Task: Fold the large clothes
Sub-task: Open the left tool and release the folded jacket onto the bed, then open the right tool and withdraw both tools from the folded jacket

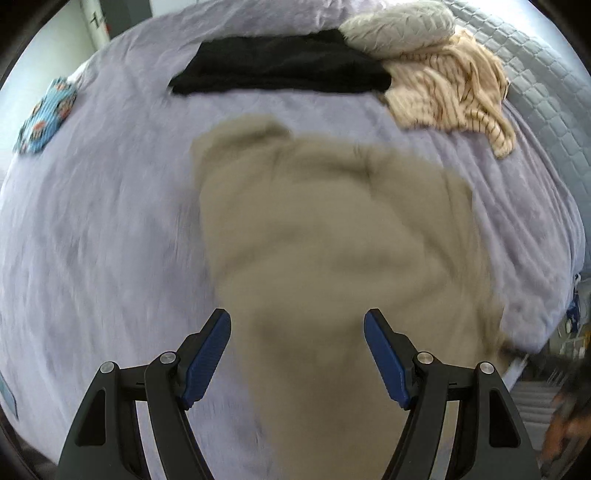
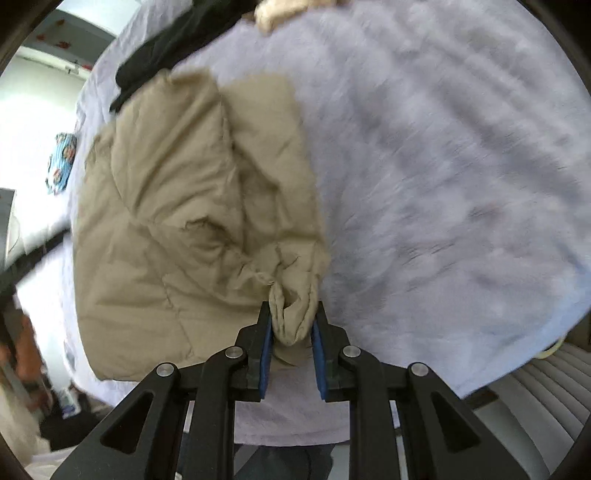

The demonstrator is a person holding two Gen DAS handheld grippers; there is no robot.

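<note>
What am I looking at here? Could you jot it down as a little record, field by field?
surface: bed with lilac cover
being folded: tan garment, spread flat
left gripper: jaws open, nothing between them
right gripper: jaws around a bunched tan corner
also on bed: black garment, striped garment, grey pillow, blue cloth

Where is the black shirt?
The black shirt lies at the far side of the bed, beyond the tan garment, beside the striped top.

Lavender bedsheet [image 1: 110, 221], blue patterned cloth [image 1: 46, 116]
</note>
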